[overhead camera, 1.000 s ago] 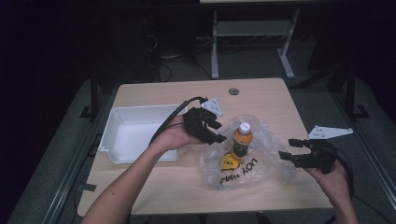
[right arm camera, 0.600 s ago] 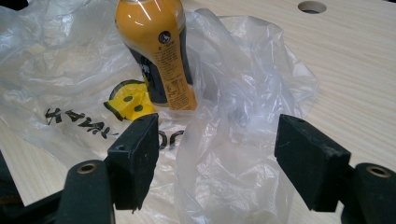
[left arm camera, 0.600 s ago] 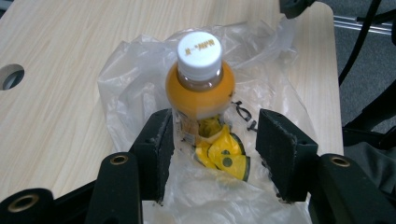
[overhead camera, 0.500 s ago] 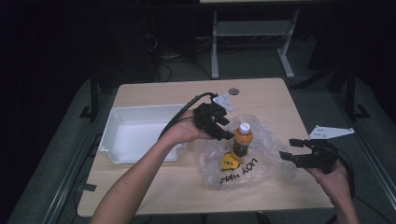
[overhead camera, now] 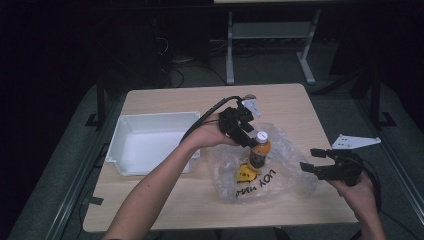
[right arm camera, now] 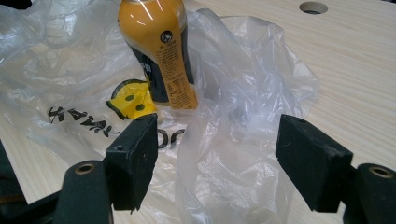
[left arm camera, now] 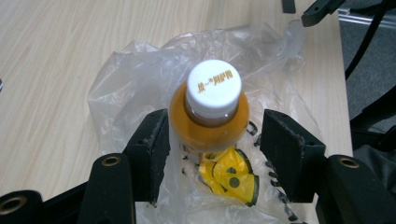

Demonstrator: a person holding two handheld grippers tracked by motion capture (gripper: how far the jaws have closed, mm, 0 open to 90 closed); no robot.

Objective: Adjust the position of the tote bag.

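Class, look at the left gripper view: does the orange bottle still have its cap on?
Yes, a white cap with small orange print sits on the orange bottle, which stands between the left gripper's open jaws.

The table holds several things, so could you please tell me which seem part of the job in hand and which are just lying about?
In hand, judging by the grippers:
- orange drink bottle with white cap
- clear crinkled plastic bag
- left gripper, jaws either side of the bottle
- right gripper, open at the bag

Lying about:
- white rectangular plastic tray

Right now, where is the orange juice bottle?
The bottle stands upright on the plastic bag, right of the white tray, between the left gripper's open jaws.
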